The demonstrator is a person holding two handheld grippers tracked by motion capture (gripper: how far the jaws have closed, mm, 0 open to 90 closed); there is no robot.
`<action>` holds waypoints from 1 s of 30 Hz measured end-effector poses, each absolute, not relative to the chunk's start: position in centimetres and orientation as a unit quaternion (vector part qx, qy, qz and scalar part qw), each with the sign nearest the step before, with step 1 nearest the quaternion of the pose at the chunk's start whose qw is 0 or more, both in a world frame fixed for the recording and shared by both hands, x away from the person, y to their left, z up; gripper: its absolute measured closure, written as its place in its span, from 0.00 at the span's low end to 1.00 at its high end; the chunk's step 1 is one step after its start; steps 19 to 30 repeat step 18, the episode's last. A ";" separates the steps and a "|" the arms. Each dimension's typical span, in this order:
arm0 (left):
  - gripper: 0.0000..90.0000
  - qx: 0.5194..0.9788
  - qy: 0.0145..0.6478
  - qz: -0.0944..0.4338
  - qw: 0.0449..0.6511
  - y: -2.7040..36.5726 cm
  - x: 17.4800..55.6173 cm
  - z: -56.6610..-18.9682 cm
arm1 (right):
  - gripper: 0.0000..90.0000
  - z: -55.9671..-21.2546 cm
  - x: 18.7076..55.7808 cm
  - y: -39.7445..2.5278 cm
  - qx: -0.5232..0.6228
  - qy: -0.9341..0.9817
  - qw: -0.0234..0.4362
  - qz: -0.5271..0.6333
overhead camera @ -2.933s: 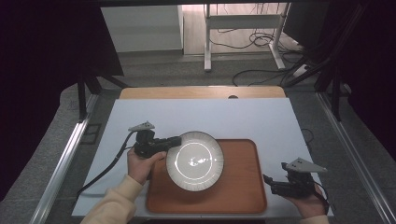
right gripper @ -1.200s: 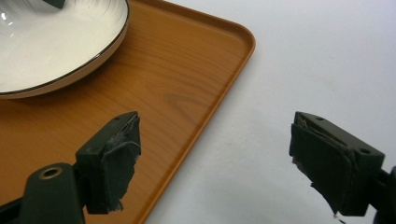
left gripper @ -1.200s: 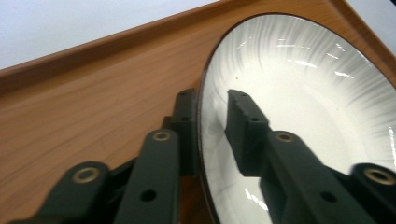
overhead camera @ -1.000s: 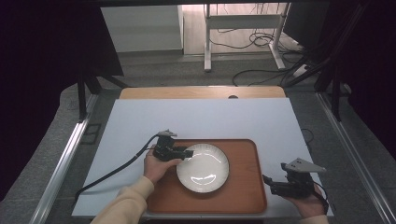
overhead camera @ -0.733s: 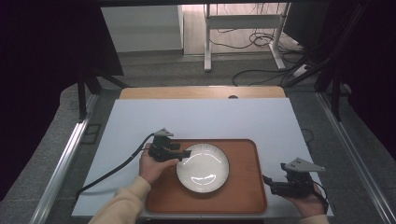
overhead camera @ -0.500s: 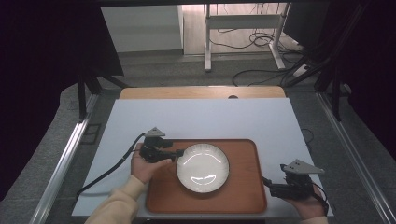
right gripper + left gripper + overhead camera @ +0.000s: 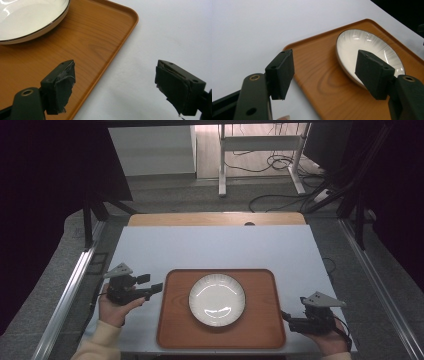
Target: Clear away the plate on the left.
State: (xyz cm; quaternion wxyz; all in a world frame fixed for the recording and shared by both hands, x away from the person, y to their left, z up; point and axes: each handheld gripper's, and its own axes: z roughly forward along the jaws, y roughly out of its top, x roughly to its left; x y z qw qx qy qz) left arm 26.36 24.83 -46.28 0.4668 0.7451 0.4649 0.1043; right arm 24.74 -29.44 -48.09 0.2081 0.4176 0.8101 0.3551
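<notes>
Left tongs [image 7: 152,288]: standing wide apart and holding nothing; in the left gripper view [image 7: 325,75] the two black pads are framing the near left corner of the tray, with the plate lying beyond the right-hand pad.
Left tongs position: hovering over the white surface just off the tray's left edge, pointing towards the tray; not touching tray or plate.
Left hand [image 7: 116,309]: gripping the tool body from below, a pale sleeve entering from the bottom edge.
Right tongs [image 7: 286,319]: likewise gaping wide and empty; in the right gripper view [image 7: 113,87] one pad is sitting over the tray's wooden face, the other over the bare surface, with the tray's right rim running between them.
Right tongs position: resting low at the tray's near right corner, pointing left; contact with the tray cannot be judged.
Right hand [image 7: 330,342]: holding the tool at the front right edge of the surface.
Plate [image 7: 217,299]: white with a fine ribbed rim and dark edge line, lying flat and upright in the middle of the tray, empty, apart from both tools.
Tray [image 7: 172,320]: brown wood-grain, rounded corners, lying square at the front centre of the surface.
Surface [image 7: 215,247]: white sheet, carrying the tray.
</notes>
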 end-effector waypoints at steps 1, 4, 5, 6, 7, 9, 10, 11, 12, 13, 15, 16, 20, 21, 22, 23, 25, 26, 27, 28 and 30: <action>0.33 0.748 0.464 0.114 0.461 25.0 26.0 -46.3 | 0.19 -48.1 24.8 -29.4 0.415 0.811 0.208 0.356; 0.33 0.738 0.470 0.104 0.473 25.9 25.1 -46.7 | 0.18 -48.1 25.0 -29.3 0.414 0.812 0.207 0.356; 0.33 0.742 0.473 0.114 0.462 26.0 24.8 -46.7 | 0.19 -48.2 25.1 -29.2 0.412 0.813 0.208 0.355; 0.33 0.744 0.472 0.121 0.457 26.0 24.6 -46.7 | 0.18 -48.2 25.1 -29.2 0.411 0.813 0.208 0.356; 0.33 0.744 0.471 0.120 0.459 26.0 24.5 -46.7 | 0.18 -48.2 25.1 -29.2 0.411 0.813 0.208 0.356; 0.33 0.742 0.470 0.119 0.463 25.9 24.5 -46.7 | 0.18 -48.1 25.2 -29.1 0.410 0.814 0.208 0.356; 0.33 0.742 0.469 0.118 0.464 25.8 24.6 -46.7 | 0.18 -48.1 25.2 -29.1 0.410 0.814 0.208 0.356; 0.33 0.744 0.469 0.117 0.462 25.7 24.7 -46.8 | 0.18 -48.1 25.2 -29.1 0.410 0.813 0.208 0.357; 0.33 0.747 0.468 0.118 0.457 25.5 24.8 -47.0 | 0.18 -48.1 25.2 -29.2 0.410 0.813 0.207 0.357; 0.32 0.747 0.468 0.118 0.457 25.5 24.8 -47.0 | 0.18 -48.1 25.2 -29.2 0.410 0.813 0.207 0.357; 0.32 0.752 0.466 0.118 0.450 25.2 25.0 -47.2 | 0.18 -48.1 25.2 -29.2 0.412 0.812 0.208 0.357; 0.32 0.753 0.467 0.119 0.449 25.2 25.0 -47.2 | 0.18 -48.1 25.2 -29.3 0.414 0.810 0.208 0.359; 0.32 0.753 0.466 0.118 0.448 25.1 25.2 -47.3 | 0.18 -48.0 25.1 -29.4 0.417 0.805 0.214 0.364; 0.32 0.753 0.466 0.118 0.448 25.1 25.2 -47.3 | 0.18 -48.0 25.1 -29.4 0.417 0.805 0.214 0.364; 0.32 0.753 0.466 0.118 0.448 25.1 25.2 -47.3 | 0.18 -48.0 25.1 -29.4 0.417 0.805 0.214 0.364; 0.32 0.753 0.466 0.118 0.448 25.1 25.2 -47.3 | 0.18 -48.0 25.1 -29.4 0.417 0.805 0.214 0.364; 0.32 0.753 0.466 0.118 0.448 25.1 25.2 -47.3 | 0.18 -48.0 25.1 -29.4 0.417 0.805 0.214 0.364; 0.32 0.753 0.466 0.118 0.448 25.1 25.2 -47.3 | 0.18 -48.0 25.1 -29.4 0.417 0.805 0.214 0.364; 0.32 0.753 0.466 0.118 0.448 25.1 25.2 -47.3 | 0.18 -48.0 25.1 -29.4 0.417 0.805 0.214 0.364; 0.32 0.753 0.466 0.118 0.448 25.1 25.2 -47.3 | 0.18 -48.0 25.1 -29.4 0.417 0.805 0.214 0.364; 0.32 0.753 0.466 0.118 0.448 25.1 25.2 -47.3 | 0.18 -48.0 25.1 -29.4 0.417 0.805 0.214 0.364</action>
